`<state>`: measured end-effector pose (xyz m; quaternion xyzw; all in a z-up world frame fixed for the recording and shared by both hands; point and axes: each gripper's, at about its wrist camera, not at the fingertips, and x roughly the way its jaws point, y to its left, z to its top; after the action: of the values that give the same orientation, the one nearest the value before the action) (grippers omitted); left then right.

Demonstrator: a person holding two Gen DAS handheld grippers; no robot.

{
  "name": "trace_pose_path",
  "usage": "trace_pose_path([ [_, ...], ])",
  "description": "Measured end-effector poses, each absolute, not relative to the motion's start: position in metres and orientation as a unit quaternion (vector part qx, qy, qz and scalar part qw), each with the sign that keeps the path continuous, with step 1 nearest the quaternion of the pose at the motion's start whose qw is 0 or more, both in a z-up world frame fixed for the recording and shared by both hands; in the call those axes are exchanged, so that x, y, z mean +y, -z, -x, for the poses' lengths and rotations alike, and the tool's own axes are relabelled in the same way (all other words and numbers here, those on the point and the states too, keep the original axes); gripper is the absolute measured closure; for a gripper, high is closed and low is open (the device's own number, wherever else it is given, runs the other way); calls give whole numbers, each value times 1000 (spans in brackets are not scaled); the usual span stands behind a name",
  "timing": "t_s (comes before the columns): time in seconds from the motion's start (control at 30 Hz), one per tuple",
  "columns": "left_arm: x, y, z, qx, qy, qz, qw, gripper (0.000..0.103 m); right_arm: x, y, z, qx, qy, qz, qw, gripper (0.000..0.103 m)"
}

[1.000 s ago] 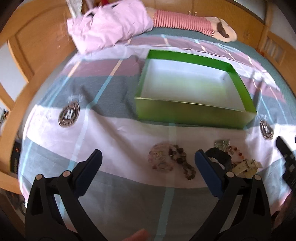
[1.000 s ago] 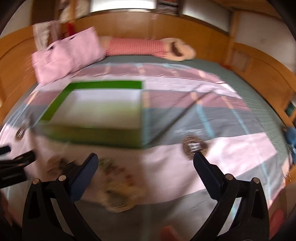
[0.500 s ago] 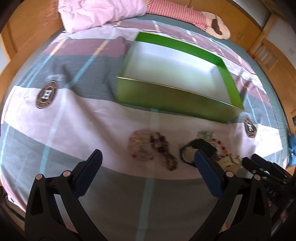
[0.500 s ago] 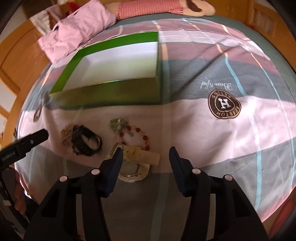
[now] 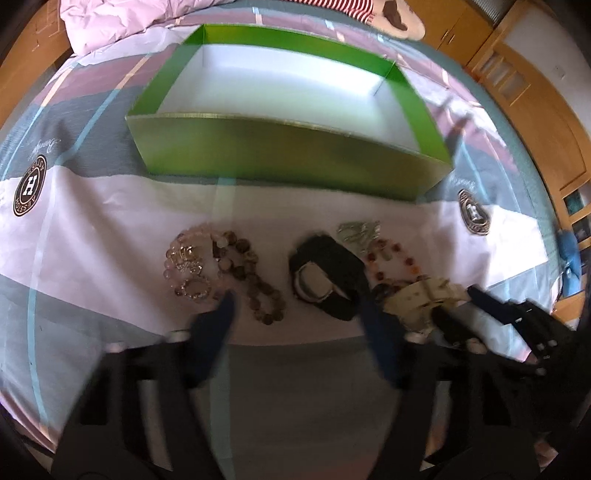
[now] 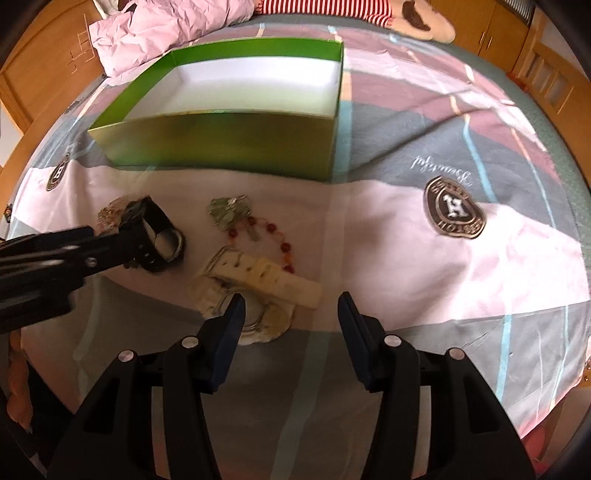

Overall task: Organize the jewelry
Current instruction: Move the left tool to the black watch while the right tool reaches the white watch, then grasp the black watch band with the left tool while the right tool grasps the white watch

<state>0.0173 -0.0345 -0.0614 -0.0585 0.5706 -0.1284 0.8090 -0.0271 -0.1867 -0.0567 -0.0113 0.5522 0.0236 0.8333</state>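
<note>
An open green box (image 5: 291,151) with a white inside stands on the bed; it also shows in the right wrist view (image 6: 221,140). In front of it lie pink and brown bead bracelets (image 5: 221,273), a black watch (image 5: 325,280), a red bead bracelet (image 5: 391,258), a silvery-green brooch (image 5: 358,230) and a cream watch (image 6: 258,284). My left gripper (image 5: 299,306) is open, low over the bracelets and black watch. My right gripper (image 6: 291,306) is open, its left finger at the cream watch.
The bed has a striped pink, grey and white cover with round badges (image 6: 454,210). A pink quilt (image 6: 173,29) and a striped plush toy (image 6: 332,7) lie behind the box. Wooden bed frame and cabinets (image 5: 535,110) surround the bed.
Both grippers have moved down and forward toward the jewelry. The left jaws have narrowed. The right gripper now sits right at the cream watch.
</note>
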Motion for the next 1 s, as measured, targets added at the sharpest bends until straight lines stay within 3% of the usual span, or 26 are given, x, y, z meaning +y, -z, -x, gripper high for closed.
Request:
trace_pose_path([
  [0.03, -31, 63, -19, 573, 127, 65, 807, 55, -187, 56, 28, 546, -24, 12, 838, 51],
  [0.07, -28, 65, -20, 580, 114, 65, 804, 71, -188, 56, 28, 539, -24, 11, 842, 53],
  [0.1, -24, 68, -21, 585, 99, 61, 803, 76, -191, 56, 29, 539, -25, 7, 842, 60],
  [0.23, -6, 74, -26, 594, 72, 82, 797, 75, -200, 64, 25, 545, -29, -26, 837, 64],
  [0.37, -1, 71, -27, 588, 71, 91, 800, 63, -202, 71, 20, 549, -25, -34, 835, 69],
  [0.4, 1, 70, -27, 587, 72, 92, 801, 58, -201, 72, 20, 550, -33, -41, 834, 85],
  [0.43, 2, 69, -27, 586, 71, 96, 802, 55, -201, 72, 20, 550, -42, -46, 833, 93],
  [0.5, 5, 68, -28, 584, 68, 105, 802, 46, -197, 68, 22, 541, -49, -42, 839, 93],
  [0.73, 13, 66, -32, 569, 82, 159, 802, 32, -192, 63, 22, 534, -63, -47, 842, 94],
  [0.9, 1, 65, -42, 554, 96, 188, 805, 14, -194, 66, 21, 542, -56, -53, 837, 94],
  [1.0, -13, 72, -51, 561, 88, 165, 807, 14, -195, 66, 23, 541, -55, -51, 838, 94],
])
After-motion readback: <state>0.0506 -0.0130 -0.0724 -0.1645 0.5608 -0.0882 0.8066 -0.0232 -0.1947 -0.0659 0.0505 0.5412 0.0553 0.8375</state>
